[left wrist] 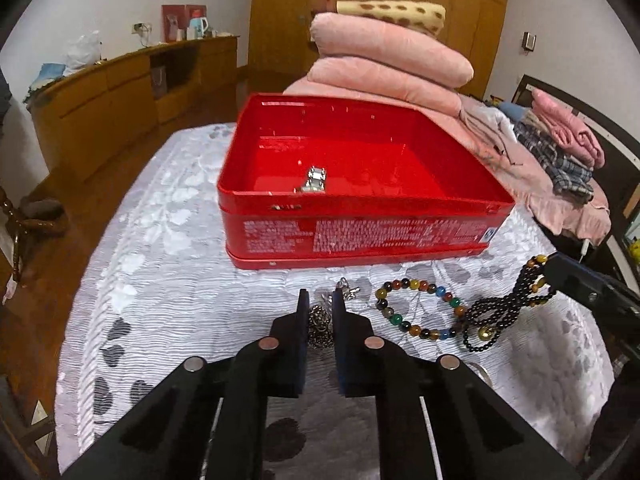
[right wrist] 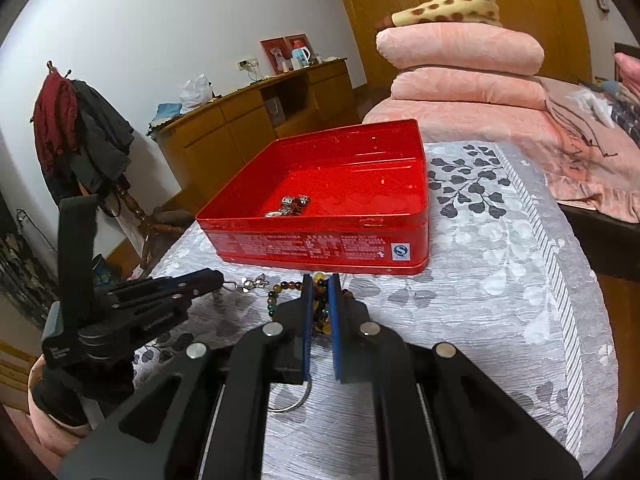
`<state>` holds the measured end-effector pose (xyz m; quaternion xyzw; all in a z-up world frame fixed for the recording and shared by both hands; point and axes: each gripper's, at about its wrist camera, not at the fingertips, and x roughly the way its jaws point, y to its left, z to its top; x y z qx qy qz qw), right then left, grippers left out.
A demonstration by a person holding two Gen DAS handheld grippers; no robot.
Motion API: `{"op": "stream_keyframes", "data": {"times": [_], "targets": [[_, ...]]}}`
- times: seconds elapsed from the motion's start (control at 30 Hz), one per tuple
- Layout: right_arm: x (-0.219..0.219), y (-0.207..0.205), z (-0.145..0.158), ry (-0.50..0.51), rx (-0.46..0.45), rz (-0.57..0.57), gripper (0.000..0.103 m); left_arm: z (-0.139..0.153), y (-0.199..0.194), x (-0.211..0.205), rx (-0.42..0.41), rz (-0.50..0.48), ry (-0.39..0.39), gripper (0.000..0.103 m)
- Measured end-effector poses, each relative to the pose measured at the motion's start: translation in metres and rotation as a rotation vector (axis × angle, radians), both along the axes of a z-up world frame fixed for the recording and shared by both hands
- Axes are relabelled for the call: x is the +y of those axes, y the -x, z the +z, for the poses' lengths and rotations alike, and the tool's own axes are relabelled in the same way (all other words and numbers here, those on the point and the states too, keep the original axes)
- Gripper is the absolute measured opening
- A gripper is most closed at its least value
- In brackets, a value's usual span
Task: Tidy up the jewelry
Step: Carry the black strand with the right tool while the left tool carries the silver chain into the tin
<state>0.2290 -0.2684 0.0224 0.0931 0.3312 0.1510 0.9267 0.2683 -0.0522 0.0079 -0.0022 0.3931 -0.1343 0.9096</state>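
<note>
Between the left gripper's (left wrist: 320,300) nearly closed jaws sits a silver chain (left wrist: 320,326), pinched just above the patterned cloth (left wrist: 160,300). Off to its right, the right gripper (right wrist: 320,286) is clamped tight on a dark bead string with amber beads (left wrist: 508,304), which hangs from its tips. Between the two tongs a multicoloured bead bracelet (left wrist: 420,308) lies flat on the cloth. Just beyond both sets of tips stands the open red tin (left wrist: 360,236), and inside it, near the front wall, a silver piece of jewelry (left wrist: 314,180) rests. Behind the tin, pink folded quilts (left wrist: 384,60) are stacked.
</note>
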Motion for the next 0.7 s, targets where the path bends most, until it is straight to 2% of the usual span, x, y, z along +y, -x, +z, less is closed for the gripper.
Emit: {"op": "stream_keyframes", "data": {"times": [0.7], "targets": [[0.009, 0.000, 0.031, 0.012, -0.062, 0.017, 0.007, 0.045, 0.009, 0.016, -0.105, 0.016, 0.062, 0.011]]}}
